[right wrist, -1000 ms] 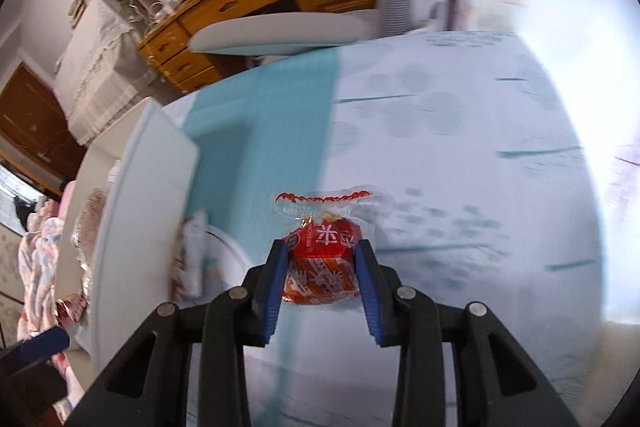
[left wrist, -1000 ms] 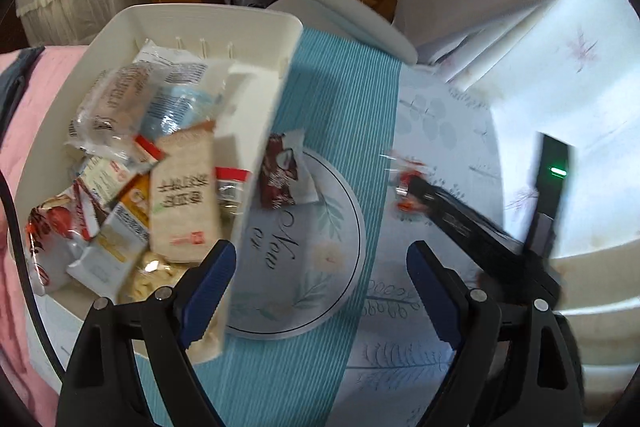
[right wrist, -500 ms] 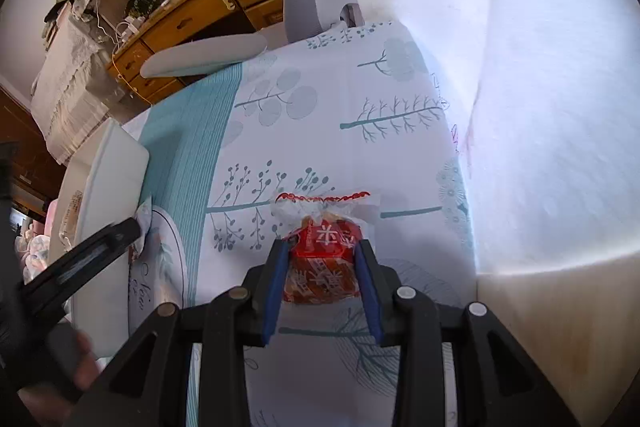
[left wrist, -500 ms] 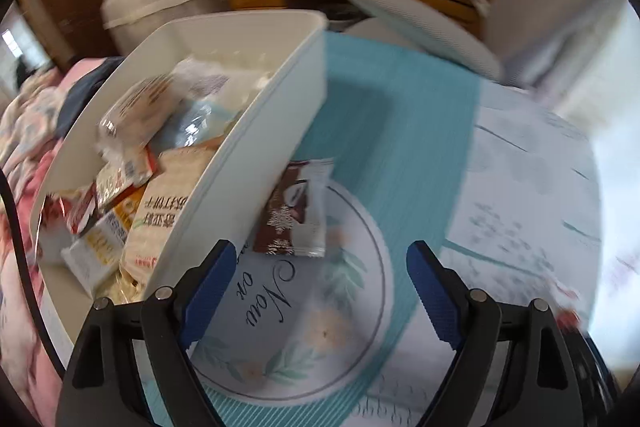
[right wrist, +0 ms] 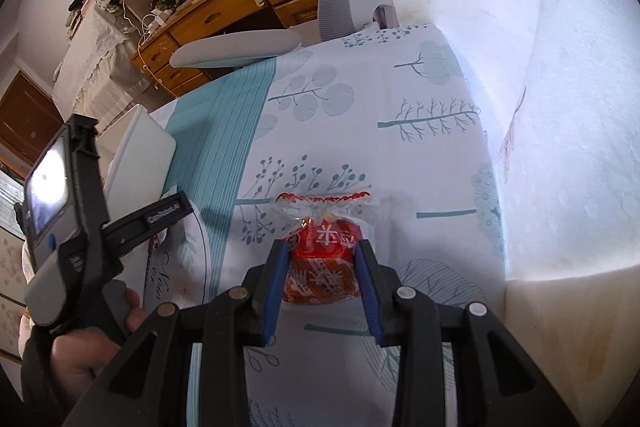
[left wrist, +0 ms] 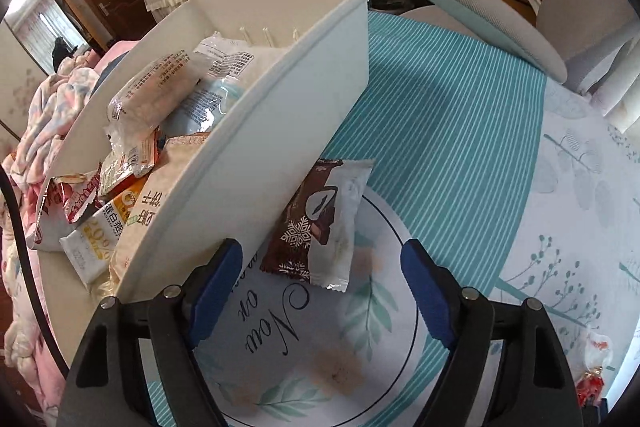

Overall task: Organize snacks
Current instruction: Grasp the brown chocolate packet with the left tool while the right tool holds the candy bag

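Two black plastic hand-held grippers are seen, each built from angular, triangulated arms joined by round silver screws. The left gripper (left wrist: 320, 283) is fitted with blue rubber-faced fingers (left wrist: 424, 291), and a thin black cable (left wrist: 20, 247) is seen curving along its left side. The right gripper (right wrist: 322, 283) carries matching blue pads (right wrist: 276, 291). On the left unit, a grey housing with a small lit screen (right wrist: 46, 183) and white lettering are mounted. A dark sleeve (right wrist: 36, 383) is worn at the wrist
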`<action>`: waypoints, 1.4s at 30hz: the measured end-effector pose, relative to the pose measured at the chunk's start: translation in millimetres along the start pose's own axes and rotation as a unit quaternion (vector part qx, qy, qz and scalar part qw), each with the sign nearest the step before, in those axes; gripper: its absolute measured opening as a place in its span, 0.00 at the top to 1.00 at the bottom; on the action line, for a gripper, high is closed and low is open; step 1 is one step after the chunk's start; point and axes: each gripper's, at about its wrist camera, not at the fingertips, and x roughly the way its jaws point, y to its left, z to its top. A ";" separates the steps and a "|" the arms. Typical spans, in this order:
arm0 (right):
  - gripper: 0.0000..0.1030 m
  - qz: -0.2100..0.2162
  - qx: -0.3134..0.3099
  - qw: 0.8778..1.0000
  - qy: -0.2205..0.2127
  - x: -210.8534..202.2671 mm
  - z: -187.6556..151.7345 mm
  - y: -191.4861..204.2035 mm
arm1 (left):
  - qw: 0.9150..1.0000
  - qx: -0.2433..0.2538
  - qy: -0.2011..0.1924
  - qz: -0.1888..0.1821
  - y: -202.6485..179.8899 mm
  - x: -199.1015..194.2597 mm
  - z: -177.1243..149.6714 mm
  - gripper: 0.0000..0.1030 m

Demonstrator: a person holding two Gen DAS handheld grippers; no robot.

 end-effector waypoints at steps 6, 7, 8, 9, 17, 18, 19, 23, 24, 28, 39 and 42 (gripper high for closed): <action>0.66 0.002 0.003 1.000 0.000 -2.0 -1.7 -2.9 | 0.999 0.024 0.001 0.022 -10.0 11.7 0.6 0.33; 0.66 0.003 0.005 1.000 -0.001 -2.8 -2.1 -3.8 | 1.000 0.021 -0.003 0.017 -9.4 11.2 1.7 0.35; 0.66 0.004 0.007 1.000 -0.002 -3.7 -2.3 -4.3 | 1.000 0.017 0.001 0.022 -7.5 14.1 4.0 0.39; 0.66 0.005 0.007 1.000 -0.003 -4.6 -2.1 -4.7 | 1.000 0.012 0.001 0.014 -5.3 14.7 4.7 0.43; 0.66 0.008 0.009 1.000 -0.008 -10.9 -1.4 -6.0 | 1.000 -0.006 0.013 -0.009 4.8 27.5 18.6 0.55; 0.66 0.009 0.009 1.000 -0.009 -10.9 -1.4 -6.0 | 1.000 -0.006 0.013 -0.010 5.6 28.5 19.0 0.56; 0.66 0.009 0.009 1.000 -0.009 -11.9 -1.4 -5.4 | 1.000 -0.005 0.015 -0.013 6.3 29.0 19.6 0.57; 0.66 0.011 0.011 1.000 -0.010 -13.6 -1.9 -4.7 | 0.999 0.006 0.019 -0.029 4.1 25.3 19.6 0.67; 0.66 0.011 0.011 1.000 -0.010 -13.6 -1.8 -4.8 | 0.999 0.006 0.020 -0.030 5.0 25.7 19.7 0.68; 0.66 0.013 0.013 1.000 -0.013 -16.3 -2.4 -3.4 | 0.999 0.024 0.019 -0.034 7.4 24.9 15.2 0.73; 0.66 0.017 0.028 0.999 -0.016 -35.4 -10.3 2.4 | 0.990 0.102 0.070 -0.064 13.2 -2.3 -25.0 0.82; 0.66 0.019 0.021 0.999 -0.018 -46.3 -16.4 14.1 | 0.985 0.134 0.082 -0.069 19.9 -16.7 -35.4 0.86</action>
